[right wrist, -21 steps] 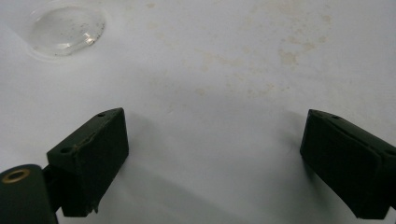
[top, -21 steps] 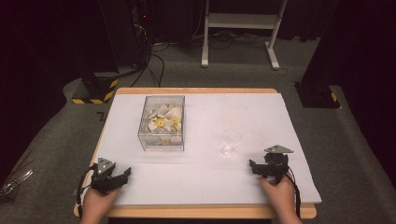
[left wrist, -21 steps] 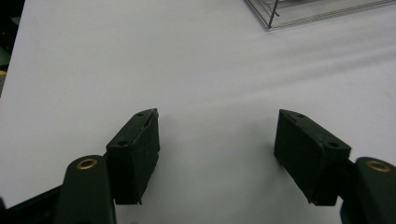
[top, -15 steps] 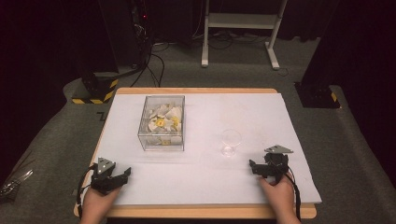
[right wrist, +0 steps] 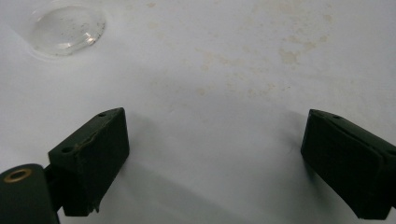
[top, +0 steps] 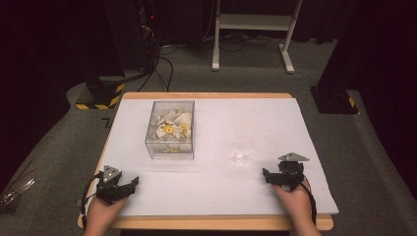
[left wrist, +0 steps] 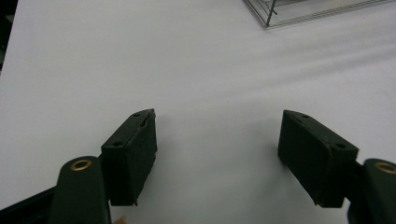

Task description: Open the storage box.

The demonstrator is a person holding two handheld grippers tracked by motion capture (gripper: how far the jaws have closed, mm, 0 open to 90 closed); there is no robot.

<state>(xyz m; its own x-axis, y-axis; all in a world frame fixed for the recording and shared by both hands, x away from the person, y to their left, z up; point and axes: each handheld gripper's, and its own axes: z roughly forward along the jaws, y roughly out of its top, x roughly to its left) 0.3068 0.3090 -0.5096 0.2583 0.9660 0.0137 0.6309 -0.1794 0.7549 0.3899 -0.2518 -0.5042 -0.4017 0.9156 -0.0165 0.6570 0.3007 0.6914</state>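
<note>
Both your claws sit spread with nothing between them: left gripper [top: 129,185] near the clear box [top: 170,129] of scraps, right gripper [top: 269,176] just below the glass [top: 242,150]. That see-through glass tips easily if you clip it. No readable labels anywhere

Nothing has moved. The left gripper [top: 129,184] and the right gripper [top: 267,175] sit in the same spots on the white table [top: 216,196], jaws wide apart. The glass [top: 242,149] and the clear box [top: 170,129] have not budged.
</note>
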